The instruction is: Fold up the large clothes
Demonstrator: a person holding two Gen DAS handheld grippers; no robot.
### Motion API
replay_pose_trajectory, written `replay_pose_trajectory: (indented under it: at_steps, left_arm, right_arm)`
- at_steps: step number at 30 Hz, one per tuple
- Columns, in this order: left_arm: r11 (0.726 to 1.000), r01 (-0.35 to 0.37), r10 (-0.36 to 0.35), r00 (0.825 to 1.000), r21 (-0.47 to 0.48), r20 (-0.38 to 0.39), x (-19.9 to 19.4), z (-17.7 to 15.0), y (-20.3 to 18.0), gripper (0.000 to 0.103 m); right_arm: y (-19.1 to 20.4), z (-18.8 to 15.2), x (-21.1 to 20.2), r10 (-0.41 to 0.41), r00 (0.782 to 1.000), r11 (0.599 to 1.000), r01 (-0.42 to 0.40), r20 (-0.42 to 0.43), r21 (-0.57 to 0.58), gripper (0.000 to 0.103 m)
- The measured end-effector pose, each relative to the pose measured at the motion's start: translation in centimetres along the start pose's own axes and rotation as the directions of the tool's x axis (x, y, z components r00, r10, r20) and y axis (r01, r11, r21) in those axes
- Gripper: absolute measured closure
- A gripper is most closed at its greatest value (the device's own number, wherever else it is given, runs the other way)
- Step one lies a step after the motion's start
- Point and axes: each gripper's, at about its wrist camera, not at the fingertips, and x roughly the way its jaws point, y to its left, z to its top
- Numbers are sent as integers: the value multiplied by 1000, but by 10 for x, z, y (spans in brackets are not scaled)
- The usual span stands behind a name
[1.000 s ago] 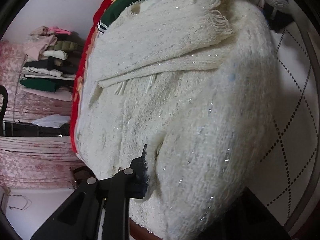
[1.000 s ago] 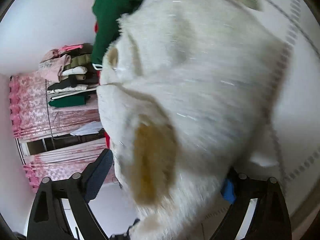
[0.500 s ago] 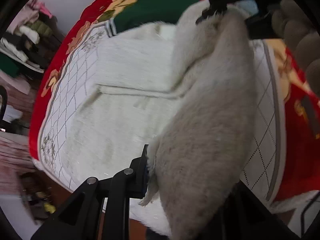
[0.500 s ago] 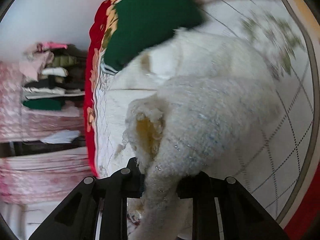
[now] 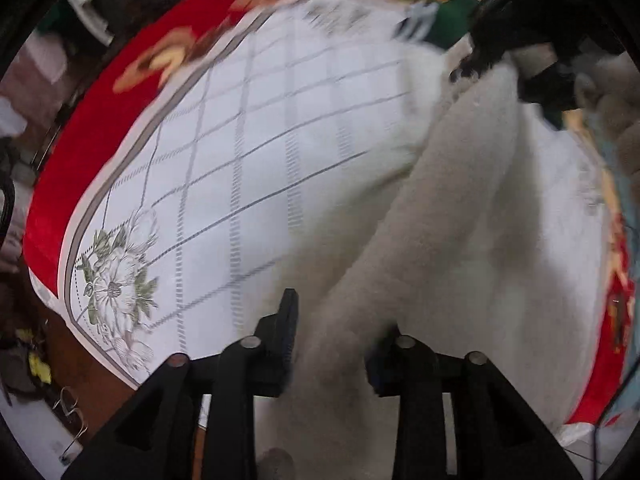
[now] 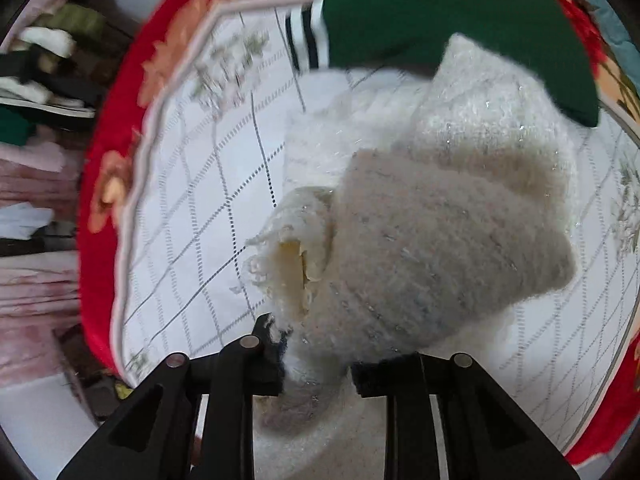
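- Far left in my left wrist view, the red floral border (image 5: 80, 168) of the bed cover is curving around the white quilted panel (image 5: 248, 152) with its grey grid lines and an embroidered flower (image 5: 116, 276) at the corner.
- My left gripper (image 5: 332, 354) is clamping a thick bunch of the fuzzy white sweater (image 5: 452, 240), fabric packed between both fingers.
- The sweater is stretching up and away to my right gripper (image 5: 492, 60), which is pinching its far end.
- In the right wrist view, my right gripper (image 6: 318, 372) is gripping the sweater (image 6: 440, 220), which is hanging in a bundled fold over the panel (image 6: 200, 208).
- Beyond it, a dark green garment (image 6: 440, 16) with striped cuff is lying on the cover.
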Motion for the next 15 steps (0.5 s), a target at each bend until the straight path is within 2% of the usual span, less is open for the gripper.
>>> replay_pose_trajectory:
  at_steps: [1,3,4,5,7,8,10,11,12,13,15]
  left_arm:
    - [1000,-2,1,1000,-25,-22,8,3,15,68]
    - [996,8,-11,999,-92,-38,18,2,41,56]
    - [993,9,-14,999,-119,-44,19,2,51,37]
    - [990,14,-21,999,-142,-47,19,2,58,20]
    - [981,20,-29,999,-193,-45,16,1,71,15]
    - [978,26,-36,998,-207,-44,14,3,75,15]
    - [974,17,-26,999,-224,-38,9,6,72,14]
    - [975,12,-19,999,-223,-33,9,8,68,14]
    - [976,5,-12,999,-217,-33,10,11,64,14]
    - [978,-9,2,999,-207,-35,12,15,56,14]
    - [983,-30,25,999,-181,-30,14,25,39,14]
  right_arm:
    - [10,6,15,5,999,1000,-5,-37,-3,57]
    - [18,13,25,70,996,997,-69,-60,19,40]
    - [19,14,24,103,993,995,-102,-57,21,37]
    - [19,13,15,173,984,985,-173,-43,19,36]
    - [9,10,-9,302,953,953,-302,6,12,36]
    - [0,9,-18,309,950,951,-310,41,12,36]
    - [-29,6,-42,270,954,960,-276,133,34,34]
    - [-51,5,-51,230,957,968,-244,176,63,31]
    - [-76,5,-54,160,966,977,-184,202,105,24]
    - [-90,7,-54,124,969,979,-155,212,133,20]
    - [-142,10,-42,55,975,970,-103,215,222,20]
